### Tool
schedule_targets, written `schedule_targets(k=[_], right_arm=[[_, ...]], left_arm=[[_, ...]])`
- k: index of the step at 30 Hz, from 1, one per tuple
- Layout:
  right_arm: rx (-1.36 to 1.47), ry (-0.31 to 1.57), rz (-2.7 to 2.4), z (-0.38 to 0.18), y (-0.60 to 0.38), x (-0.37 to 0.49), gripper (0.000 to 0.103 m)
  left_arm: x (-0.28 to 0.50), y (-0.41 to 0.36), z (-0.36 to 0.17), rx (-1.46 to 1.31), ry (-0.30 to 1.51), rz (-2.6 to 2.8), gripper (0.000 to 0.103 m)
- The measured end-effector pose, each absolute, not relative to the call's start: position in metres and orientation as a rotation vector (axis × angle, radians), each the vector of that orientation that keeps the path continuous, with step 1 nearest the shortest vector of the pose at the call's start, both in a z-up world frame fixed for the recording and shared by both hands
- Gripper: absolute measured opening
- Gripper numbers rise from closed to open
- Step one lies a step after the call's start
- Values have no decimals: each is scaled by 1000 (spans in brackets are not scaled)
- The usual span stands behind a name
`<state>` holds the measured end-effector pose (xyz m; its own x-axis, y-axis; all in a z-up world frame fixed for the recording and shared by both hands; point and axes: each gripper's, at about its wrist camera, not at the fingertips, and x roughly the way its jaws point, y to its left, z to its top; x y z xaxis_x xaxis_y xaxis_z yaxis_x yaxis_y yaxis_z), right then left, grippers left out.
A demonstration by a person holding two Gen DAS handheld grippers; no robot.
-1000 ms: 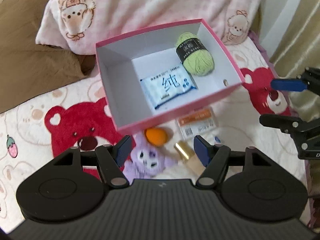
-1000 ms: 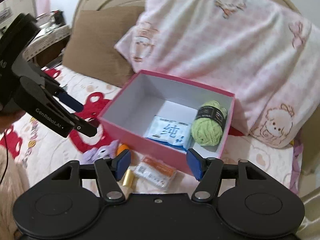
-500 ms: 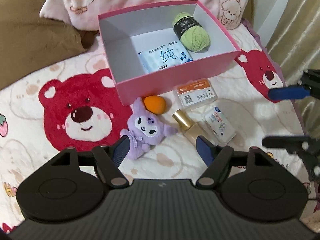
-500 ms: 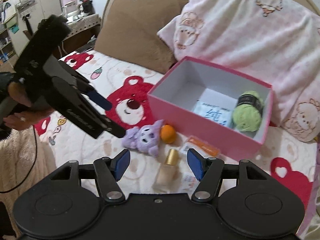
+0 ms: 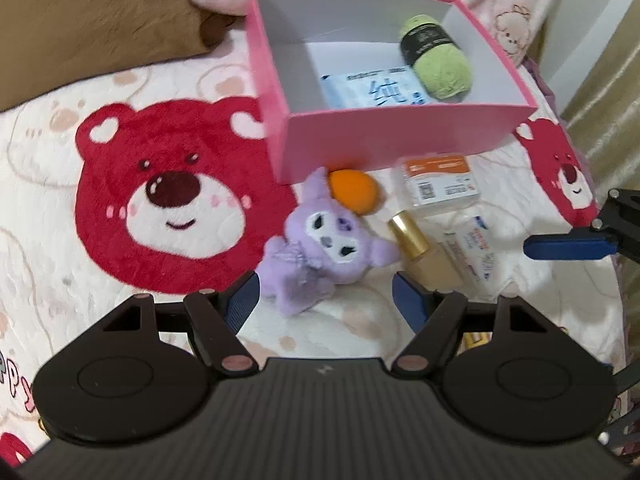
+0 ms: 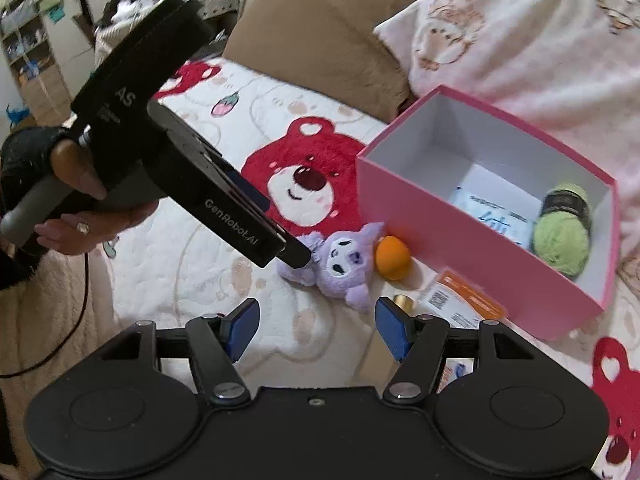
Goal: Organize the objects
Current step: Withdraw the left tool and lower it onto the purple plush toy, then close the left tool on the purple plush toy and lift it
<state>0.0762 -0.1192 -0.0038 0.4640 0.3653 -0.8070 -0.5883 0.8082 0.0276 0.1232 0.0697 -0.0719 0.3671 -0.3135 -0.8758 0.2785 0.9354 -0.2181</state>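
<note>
The left tongs (image 5: 325, 300) stand parted, their blue pads (image 5: 240, 300) having just been spreading, with the purple plush toy (image 5: 320, 248) just ahead of them and untouched. The right tongs (image 6: 316, 326) are also released, having just been widening, nothing between them. The plush lies on the bed (image 5: 120, 280) just in front of the pink box (image 5: 392, 136). An orange ball (image 5: 354, 192) touches the plush's ear beside the box's front wall. A gold-capped bottle (image 5: 424, 252), an orange-labelled packet (image 5: 440, 180) and a small white tube (image 5: 476, 252) lie before the box too. Inside the box rest a green yarn ball (image 5: 436, 60) and a white tissue pack (image 5: 372, 90).
</note>
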Motion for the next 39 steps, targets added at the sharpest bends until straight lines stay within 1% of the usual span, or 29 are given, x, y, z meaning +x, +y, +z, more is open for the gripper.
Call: schedule_targets(k=[3,8,16,17,22,23,25,27,29,31,32,33,34,37,39], right_arm=[[-309,917,601,-16,-108,82,79],[-315,925,598,-36,-98,98,79],[-297,941,563,-66,-92,126,80],[-295,946,560,-69,-91,130,80],[-248,977,550,-88,-91,145,80],[-225,985,550,-91,-92,148,80],[-203,995,548,-99,-93,152,80],[-203,1011,531,-109,-92,158,80],[-195,1026,524,-117,-91,162,79],[-174,1021,530,-119,-93,163,75],[-157,1023,534,-119,-93,163,64],[-137,1028,535,-119,-94,163,60],[-122,1031,526,-118,-94,162,60],[-115,1031,510,-115,-94,155,53],[-74,1046,515,-112,-95,149,51]], left_arm=[[122,78,-85,-53,1136,-364,72],[123,86,-109,-74,1120,-328,72],[136,97,-141,-213,1135,-292,72],[137,99,-143,-235,1134,-290,71],[134,102,-155,-334,1071,-231,69],[134,99,-157,-330,1061,-221,68],[132,96,-157,-324,1038,-215,63],[132,97,-158,-351,1026,-231,51],[133,99,-160,-389,1042,-240,49],[133,101,-163,-417,1050,-242,48],[132,102,-163,-425,1052,-244,47],[132,103,-163,-435,1057,-245,47],[131,104,-162,-446,1061,-249,47],[130,109,-162,-481,1078,-257,46],[131,112,-161,-499,1090,-237,43]])
